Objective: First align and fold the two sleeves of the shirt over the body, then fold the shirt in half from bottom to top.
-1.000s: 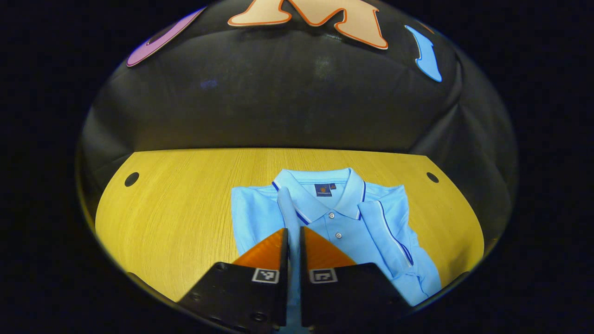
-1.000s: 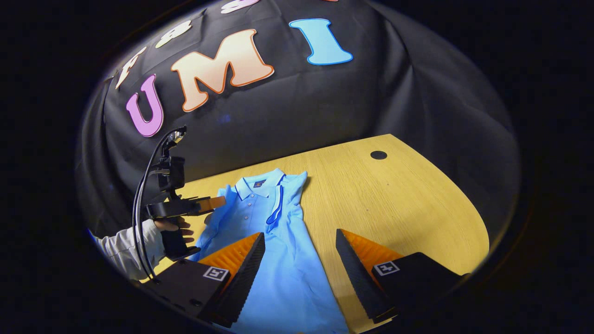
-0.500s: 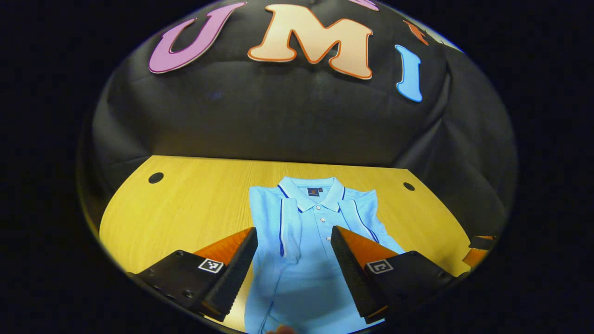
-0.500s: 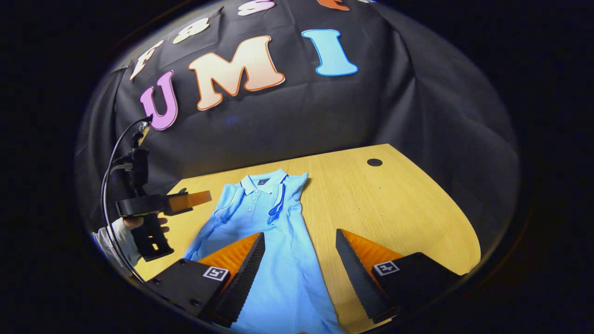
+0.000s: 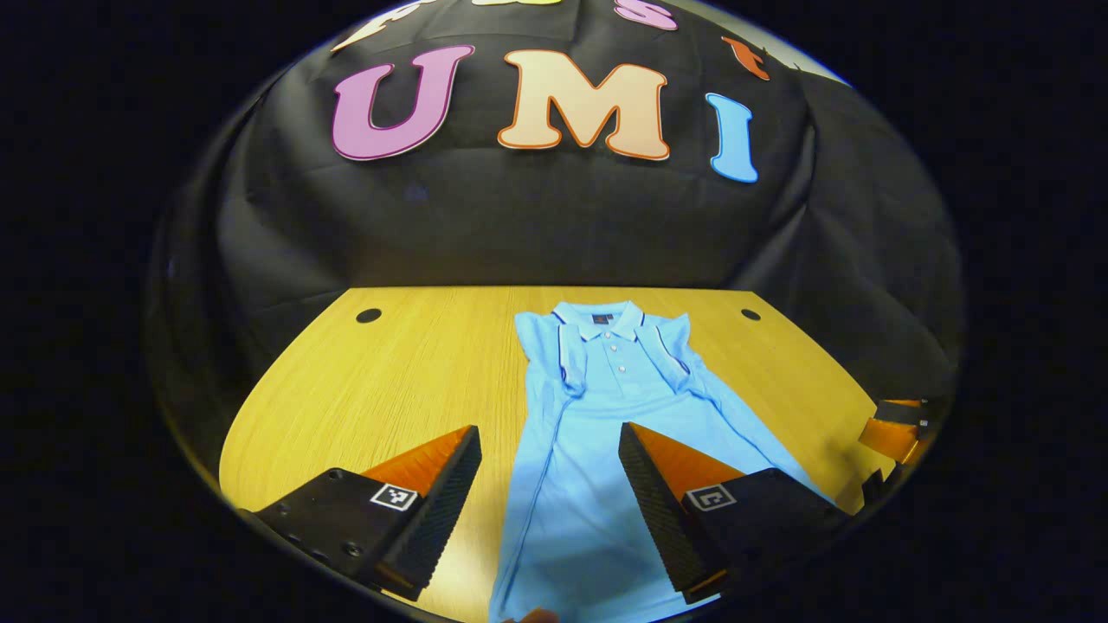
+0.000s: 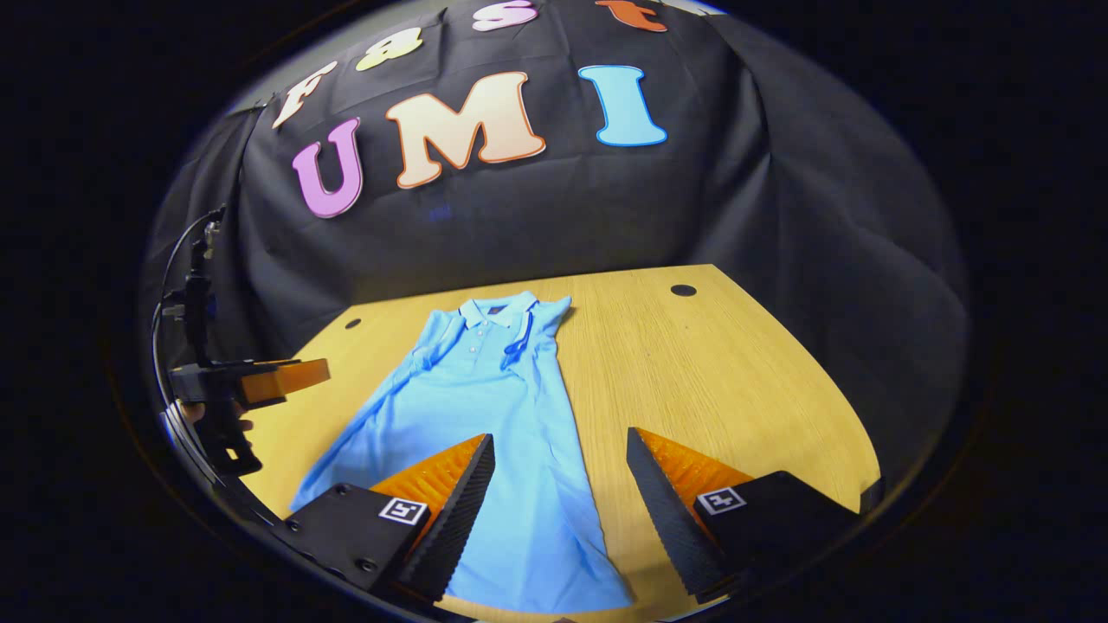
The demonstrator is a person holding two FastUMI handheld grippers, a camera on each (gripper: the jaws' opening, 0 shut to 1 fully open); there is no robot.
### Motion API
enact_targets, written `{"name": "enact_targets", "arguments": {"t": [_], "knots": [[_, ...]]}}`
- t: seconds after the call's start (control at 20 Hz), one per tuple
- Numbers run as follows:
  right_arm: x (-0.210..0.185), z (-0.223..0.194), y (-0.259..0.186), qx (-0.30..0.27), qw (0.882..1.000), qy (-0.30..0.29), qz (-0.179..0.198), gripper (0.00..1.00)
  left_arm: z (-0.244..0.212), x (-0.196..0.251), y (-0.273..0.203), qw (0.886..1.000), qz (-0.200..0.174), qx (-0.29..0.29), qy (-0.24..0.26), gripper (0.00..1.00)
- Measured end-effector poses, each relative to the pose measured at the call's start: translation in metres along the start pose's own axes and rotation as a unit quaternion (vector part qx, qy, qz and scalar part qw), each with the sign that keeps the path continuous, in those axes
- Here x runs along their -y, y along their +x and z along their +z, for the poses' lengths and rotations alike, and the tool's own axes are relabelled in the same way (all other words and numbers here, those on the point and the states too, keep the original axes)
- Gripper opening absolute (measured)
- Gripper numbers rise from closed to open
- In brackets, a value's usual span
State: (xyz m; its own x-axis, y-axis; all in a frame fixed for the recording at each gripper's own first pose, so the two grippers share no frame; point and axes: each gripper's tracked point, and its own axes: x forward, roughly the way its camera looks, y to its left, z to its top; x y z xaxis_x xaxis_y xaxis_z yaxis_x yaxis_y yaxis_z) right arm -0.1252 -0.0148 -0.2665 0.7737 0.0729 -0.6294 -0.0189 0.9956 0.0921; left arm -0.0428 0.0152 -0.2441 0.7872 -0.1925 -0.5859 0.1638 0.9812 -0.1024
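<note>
A light blue polo shirt (image 5: 606, 415) (image 6: 485, 407) lies flat on the wooden table, collar at the far end, both sleeves folded in over the body. My left gripper (image 5: 548, 484) hovers open above the shirt's lower part, nothing between its fingers. In the right gripper view my right gripper (image 6: 558, 502) is open over the shirt's right hem edge, holding nothing. The left gripper (image 6: 286, 376) shows at the left of the right gripper view, held above the table beside the shirt. The right gripper (image 5: 892, 428) peeks in at the right edge of the left gripper view.
The wooden table (image 5: 407, 372) (image 6: 727, 372) has small round holes (image 5: 369, 315) (image 5: 750, 314) (image 6: 683, 290) near its far corners. Black cloth wall stands behind it. A cable (image 6: 177, 260) rises from the left gripper.
The left gripper opened and let the left sleeve drop onto the body, then drew back toward the hem. The right gripper stayed open and also pulled back a little.
</note>
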Motion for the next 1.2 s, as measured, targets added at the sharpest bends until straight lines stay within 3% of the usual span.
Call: {"name": "enact_targets", "arguments": {"t": [0.1, 0.15, 0.2, 0.25, 0.55, 1.0, 1.2], "knots": [[0.003, -0.017, -0.009, -0.012, 1.000, -0.014, -0.006, 0.97, -0.029, -0.007, -0.018, 1.000, 0.008, -0.019, 0.004, 0.96], [0.005, -0.028, -0.012, -0.021, 1.000, -0.020, -0.012, 0.91, -0.045, -0.010, -0.027, 0.999, 0.012, -0.030, 0.005, 0.96], [0.007, -0.037, -0.016, -0.029, 0.999, -0.022, -0.015, 0.91, -0.058, -0.013, -0.035, 0.999, 0.016, -0.039, 0.004, 0.96], [0.008, -0.046, -0.020, -0.038, 0.999, -0.023, -0.018, 0.97, -0.074, -0.016, -0.043, 0.999, 0.020, -0.050, 0.001, 0.96], [0.011, -0.100, -0.033, -0.076, 0.996, -0.050, -0.025, 0.97, -0.138, -0.027, -0.074, 0.995, 0.041, -0.093, -0.004, 0.96], [0.018, -0.148, -0.040, -0.113, 0.990, -0.068, -0.040, 0.98, -0.184, -0.017, -0.079, 0.992, 0.042, -0.118, 0.003, 0.97], [0.018, -0.164, -0.041, -0.142, 0.987, -0.063, -0.040, 0.98, -0.181, -0.015, -0.077, 0.995, 0.045, -0.094, 0.004, 0.96]]}}
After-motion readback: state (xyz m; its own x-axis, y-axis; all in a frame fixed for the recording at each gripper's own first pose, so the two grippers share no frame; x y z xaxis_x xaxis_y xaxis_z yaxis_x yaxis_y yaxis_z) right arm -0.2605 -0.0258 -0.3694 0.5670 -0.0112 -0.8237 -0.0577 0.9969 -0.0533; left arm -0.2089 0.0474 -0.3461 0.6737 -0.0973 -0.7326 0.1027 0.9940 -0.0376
